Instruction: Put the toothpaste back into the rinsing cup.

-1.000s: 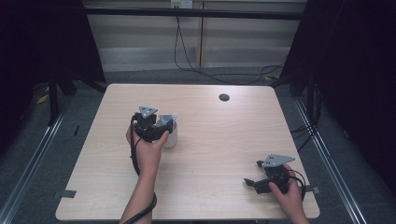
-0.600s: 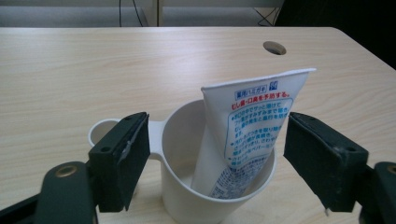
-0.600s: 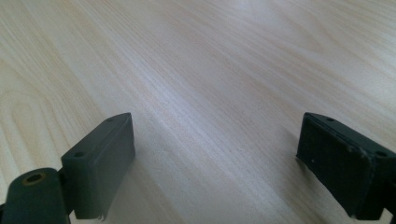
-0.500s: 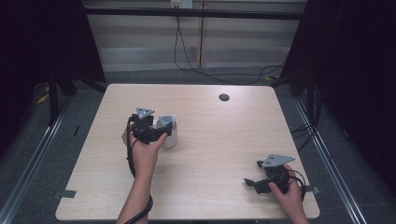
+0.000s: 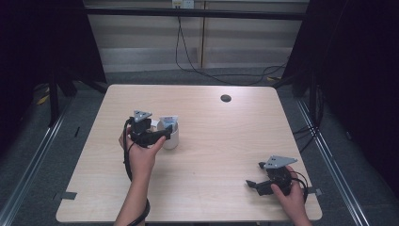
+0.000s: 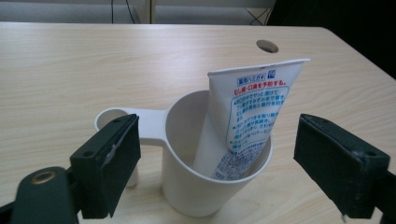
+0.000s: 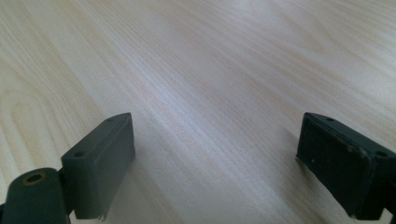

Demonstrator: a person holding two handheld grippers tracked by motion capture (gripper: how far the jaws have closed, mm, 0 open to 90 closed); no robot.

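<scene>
Currently, the wooden table [image 5: 211, 141] carries one item set: a white cup [image 6: 205, 186] with a flat side handle, standing upright left of the table's middle. Toothpaste tube [image 6: 247, 112] stands inside the cup, leaning against the rim, crimped flat end up, printed face toward the left gripper's camera. Small round hole [image 5: 226, 98] in the tabletop sits well apart, toward the far edge.

Left gripper [image 5: 157, 136]: held at the cup, level with its side. In the left gripper view its jaws stand wide apart, one at each side of the cup, neither pad touching the wall or the handle. Nothing gripped.

Right gripper [image 5: 254, 184]: resting low near the near right corner of the table, well apart from the cup. In the right gripper view its jaws are spread wide over bare wood, nothing between them.

Progress, judged from the layout: tube is in the cup, and no other loose item lies on the table, so the loading part looks done. Two readings are possible for the left hand: either it is lined up to take the cup, or it is letting go of it. Pictures of this moment do not settle which. If a grasp is intended, what is left is to close on the cup wall and lift or shift it without tipping the tube out. Right hand appears idle.
</scene>
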